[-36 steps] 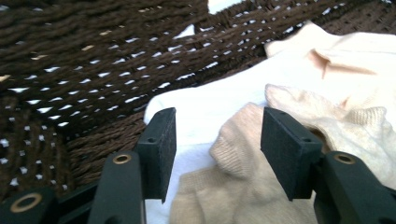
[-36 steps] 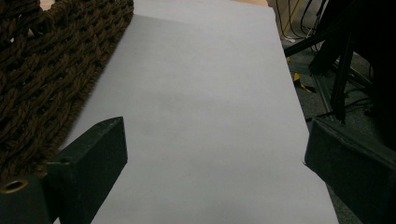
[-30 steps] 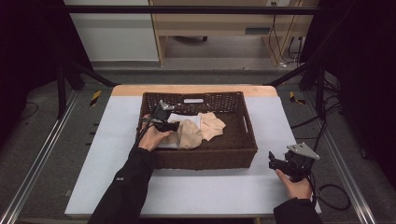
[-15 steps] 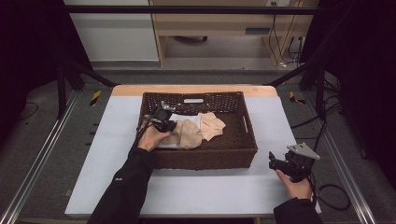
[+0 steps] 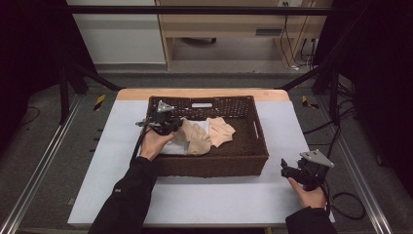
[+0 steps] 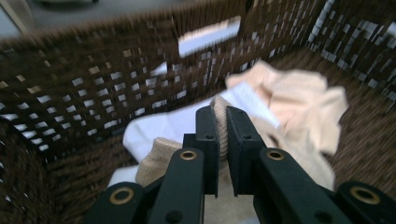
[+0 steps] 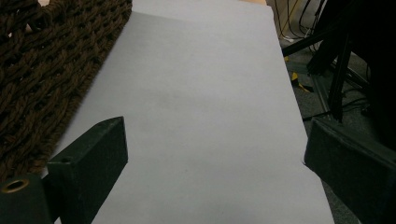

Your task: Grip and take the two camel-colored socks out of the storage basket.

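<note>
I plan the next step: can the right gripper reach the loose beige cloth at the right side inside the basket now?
Probably yes: the right gripper is open beside the wicker basket, and the beige cloth lies uncovered.

My left gripper is boxed in by the basket walls at nine and twelve o'clock, with beige cloth crowding two o'clock. On the right gripper side, open white table runs to twelve, the basket's woven wall blocking at ten.
</note>
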`<state>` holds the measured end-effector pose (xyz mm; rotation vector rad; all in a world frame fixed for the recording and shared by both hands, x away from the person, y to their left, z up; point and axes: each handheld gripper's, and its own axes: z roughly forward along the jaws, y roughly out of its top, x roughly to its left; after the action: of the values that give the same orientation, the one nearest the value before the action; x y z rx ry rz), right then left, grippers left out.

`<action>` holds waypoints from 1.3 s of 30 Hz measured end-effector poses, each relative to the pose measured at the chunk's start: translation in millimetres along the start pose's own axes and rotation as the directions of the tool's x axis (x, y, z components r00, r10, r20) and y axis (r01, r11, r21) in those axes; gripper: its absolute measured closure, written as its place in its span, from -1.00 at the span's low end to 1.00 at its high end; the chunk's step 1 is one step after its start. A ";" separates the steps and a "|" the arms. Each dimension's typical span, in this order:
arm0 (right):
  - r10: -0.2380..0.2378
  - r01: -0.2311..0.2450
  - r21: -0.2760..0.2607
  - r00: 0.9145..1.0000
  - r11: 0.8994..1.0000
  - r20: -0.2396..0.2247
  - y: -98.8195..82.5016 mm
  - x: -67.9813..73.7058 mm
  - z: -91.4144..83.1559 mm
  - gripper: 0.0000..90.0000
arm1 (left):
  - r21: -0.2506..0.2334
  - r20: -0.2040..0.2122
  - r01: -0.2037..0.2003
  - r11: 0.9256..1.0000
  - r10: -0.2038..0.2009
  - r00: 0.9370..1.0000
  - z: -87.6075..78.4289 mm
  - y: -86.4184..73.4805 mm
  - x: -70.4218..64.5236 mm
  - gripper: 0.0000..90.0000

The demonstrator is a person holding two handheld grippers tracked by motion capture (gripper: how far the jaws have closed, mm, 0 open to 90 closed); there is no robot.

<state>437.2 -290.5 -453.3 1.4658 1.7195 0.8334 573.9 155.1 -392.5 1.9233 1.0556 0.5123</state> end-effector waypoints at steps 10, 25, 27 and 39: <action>-0.003 0.003 -0.006 1.000 1.000 0.004 0.1 -0.3 -0.2 -0.86 | -0.185 -0.017 -0.022 0.983 0.019 1.000 -37.7 12.7 -7.5 0.86; 0.001 -0.001 -0.016 1.000 1.000 0.006 0.7 -1.5 -1.4 -0.86 | -0.350 0.036 -0.007 0.937 0.021 0.999 -97.8 23.0 -31.0 0.86; 0.005 -0.005 -0.015 1.000 1.000 0.004 0.8 -1.6 -1.5 -0.86 | -0.362 0.043 -0.016 0.932 0.034 0.999 -105.0 23.2 -35.3 0.86; 0.002 -0.002 -0.015 1.000 1.000 0.005 0.9 -1.5 -1.9 -0.86 | -0.426 0.073 -0.035 0.904 0.073 0.995 -141.1 18.2 -55.9 0.86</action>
<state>436.3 -291.9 -451.3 1.4587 1.7046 0.8421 455.4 172.9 -297.5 1.5742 0.7599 0.6268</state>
